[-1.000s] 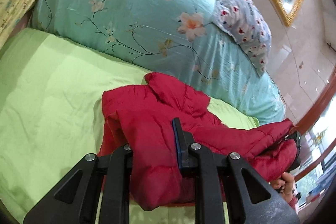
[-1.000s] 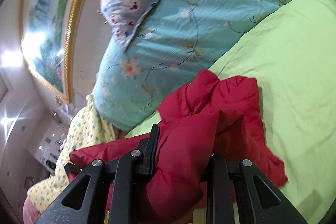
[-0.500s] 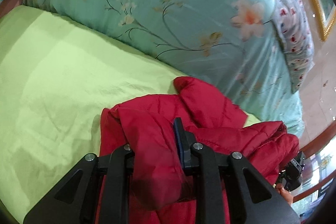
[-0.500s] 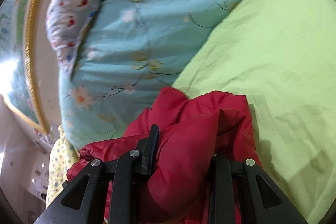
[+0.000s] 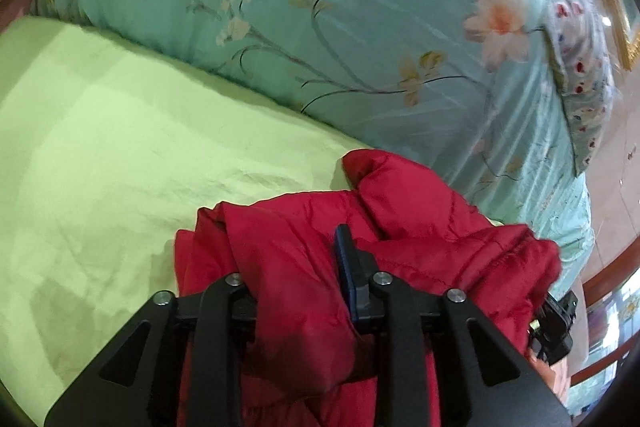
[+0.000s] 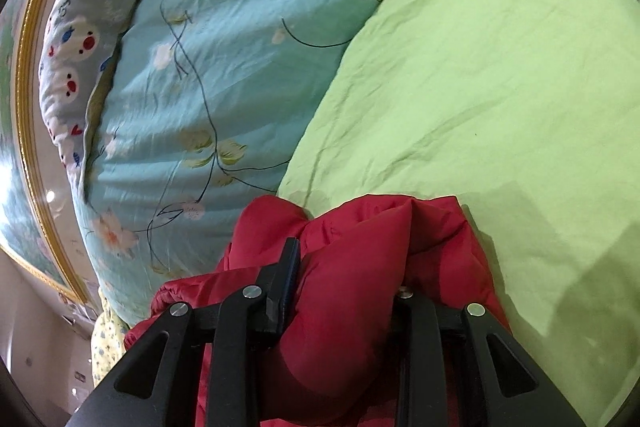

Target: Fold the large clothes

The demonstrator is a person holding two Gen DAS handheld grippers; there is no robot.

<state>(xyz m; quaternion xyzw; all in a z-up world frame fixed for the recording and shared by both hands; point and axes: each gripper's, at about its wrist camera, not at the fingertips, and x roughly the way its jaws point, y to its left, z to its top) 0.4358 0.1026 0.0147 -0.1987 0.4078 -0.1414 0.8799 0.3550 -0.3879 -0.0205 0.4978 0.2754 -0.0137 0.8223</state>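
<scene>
2 grippers I hold clamp bunched folds of the puffy red jacket (image 5: 400,227): left gripper (image 5: 298,269) just easing wider, right gripper (image 6: 348,279) gripping, over crinkled green sheet (image 5: 120,155).

Left gripper (image 5: 296,267): pointed forward and downward, jaws part-way apart with a thick fold of the red jacket (image 5: 400,211) bunched between them; jaws have just been opening, cloth still between them. Right gripper (image 6: 348,279): likewise angled down, jaws clamped on a bulging fold of the same jacket. The right gripper's body also shows at the left view's lower right edge.
</scene>
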